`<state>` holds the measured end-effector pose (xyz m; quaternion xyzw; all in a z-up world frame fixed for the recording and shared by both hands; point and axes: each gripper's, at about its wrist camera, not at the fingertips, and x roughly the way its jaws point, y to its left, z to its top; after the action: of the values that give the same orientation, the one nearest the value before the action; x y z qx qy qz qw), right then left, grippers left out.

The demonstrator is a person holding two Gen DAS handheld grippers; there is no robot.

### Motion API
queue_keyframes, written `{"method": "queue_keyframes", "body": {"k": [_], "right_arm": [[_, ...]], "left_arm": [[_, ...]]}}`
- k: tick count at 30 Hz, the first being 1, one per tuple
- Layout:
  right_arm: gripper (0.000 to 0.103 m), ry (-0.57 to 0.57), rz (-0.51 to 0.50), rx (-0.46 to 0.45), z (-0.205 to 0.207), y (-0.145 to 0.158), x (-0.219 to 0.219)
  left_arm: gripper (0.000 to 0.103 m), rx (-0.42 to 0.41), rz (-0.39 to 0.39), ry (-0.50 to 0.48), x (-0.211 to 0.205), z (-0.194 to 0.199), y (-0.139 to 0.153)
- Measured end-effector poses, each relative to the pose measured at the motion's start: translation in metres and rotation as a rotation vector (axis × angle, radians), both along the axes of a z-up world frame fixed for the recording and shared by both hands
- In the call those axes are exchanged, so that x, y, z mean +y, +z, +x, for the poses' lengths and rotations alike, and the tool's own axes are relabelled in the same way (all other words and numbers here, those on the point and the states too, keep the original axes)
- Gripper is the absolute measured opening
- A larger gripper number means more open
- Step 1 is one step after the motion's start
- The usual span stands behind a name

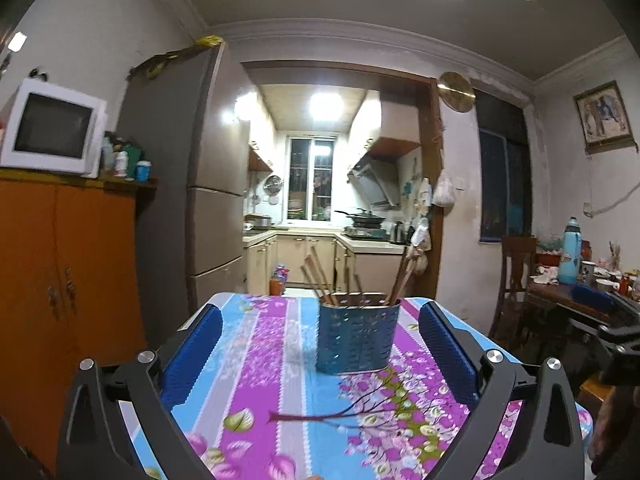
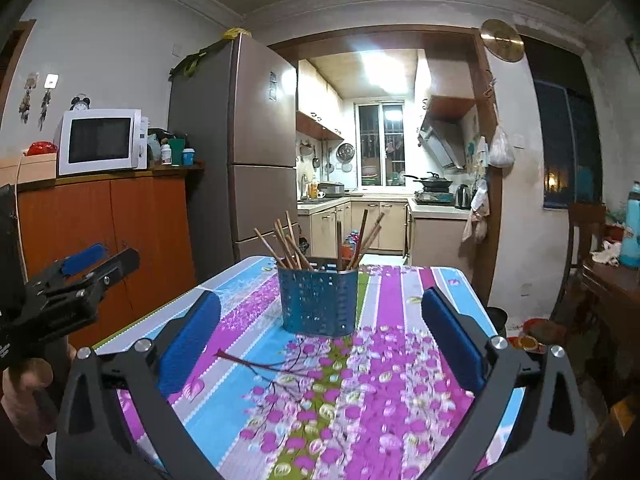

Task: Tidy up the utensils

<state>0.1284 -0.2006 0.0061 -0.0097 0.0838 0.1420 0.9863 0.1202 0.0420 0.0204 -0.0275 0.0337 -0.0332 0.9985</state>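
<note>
A blue perforated utensil holder (image 1: 357, 338) stands upright on the flowered tablecloth, with several brown chopsticks (image 1: 320, 278) leaning out of it. My left gripper (image 1: 320, 320) is open over the near half of the table, its blue pads wide apart with nothing between them; the holder stands ahead, apart from them. In the right wrist view the same holder (image 2: 318, 300) and chopsticks (image 2: 286, 246) stand ahead of my right gripper (image 2: 322, 312), which is open and empty too. The left gripper (image 2: 86, 270) shows at the left edge of that view, held by a hand.
The table (image 2: 400, 360) wears a pink, purple and blue flowered cloth. An orange cabinet (image 2: 108, 224) with a microwave (image 2: 100, 141) stands to the left, a fridge (image 2: 256, 148) behind it. A wooden chair (image 1: 516, 276) and a cluttered side table (image 1: 576, 292) are on the right.
</note>
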Motion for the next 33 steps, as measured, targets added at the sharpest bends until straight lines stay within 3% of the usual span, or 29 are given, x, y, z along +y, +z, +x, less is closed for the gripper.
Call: {"method": "queue_keyframes", "body": {"k": [4, 10, 33], "right_arm": [[0.097, -0.023, -0.011, 0.004, -0.017, -0.014, 0.001], [0.097, -0.032, -0.003, 0.010, -0.037, -0.022, 0.001], [0.097, -0.045, -0.016, -0.062, -0.107, -0.033, -0.002]], "left_arm": [[0.098, 0.024, -0.035, 0.010, 0.006, -0.017, -0.013], [0.098, 0.058, -0.009, -0.011, -0.003, -0.034, -0.025], [0.098, 0.042, 0.030, -0.040, -0.023, -0.096, -0.036]]}}
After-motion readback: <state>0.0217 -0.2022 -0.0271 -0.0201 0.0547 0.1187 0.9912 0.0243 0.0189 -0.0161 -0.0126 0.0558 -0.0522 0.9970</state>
